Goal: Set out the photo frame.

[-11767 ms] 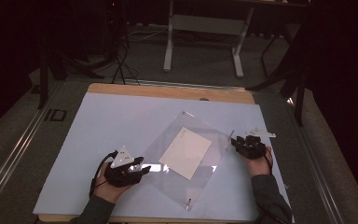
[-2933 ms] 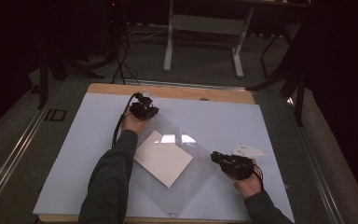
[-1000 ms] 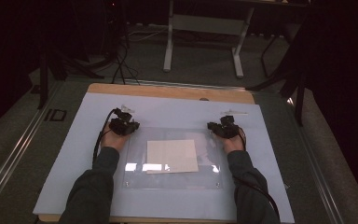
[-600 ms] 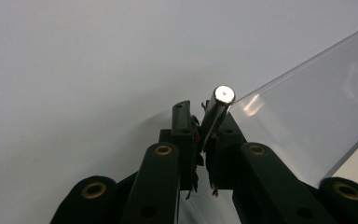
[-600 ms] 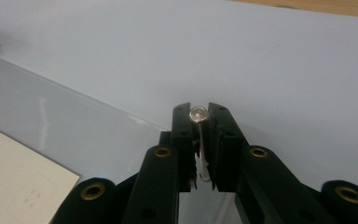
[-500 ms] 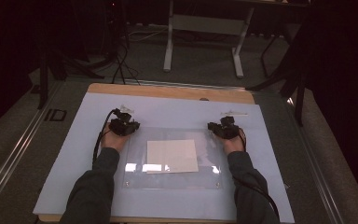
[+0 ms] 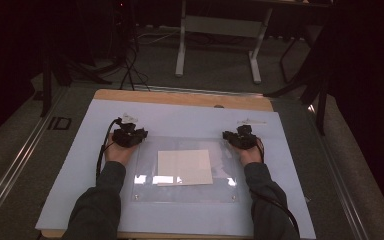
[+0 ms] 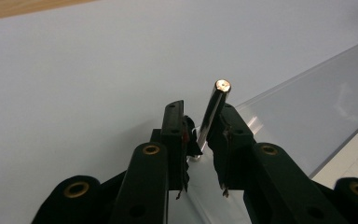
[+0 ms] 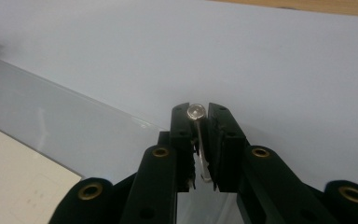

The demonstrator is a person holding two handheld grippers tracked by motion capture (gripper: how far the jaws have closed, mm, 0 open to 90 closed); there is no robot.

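High view: both tongs, left [image 7: 129, 136] and right [image 7: 240, 138], each clamped on a metal post [image 8: 213, 112] of the clear panel [image 7: 225, 187].

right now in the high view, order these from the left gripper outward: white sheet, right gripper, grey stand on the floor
1. white sheet, under the clear panel, toward the table's middle.
2. right gripper, at the panel's far right corner.
3. grey stand, on the floor beyond the table.

Measured from the left gripper.

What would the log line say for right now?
left gripper: shut on metal post | right gripper: shut on metal post | clear sheet: flat on table, over paper
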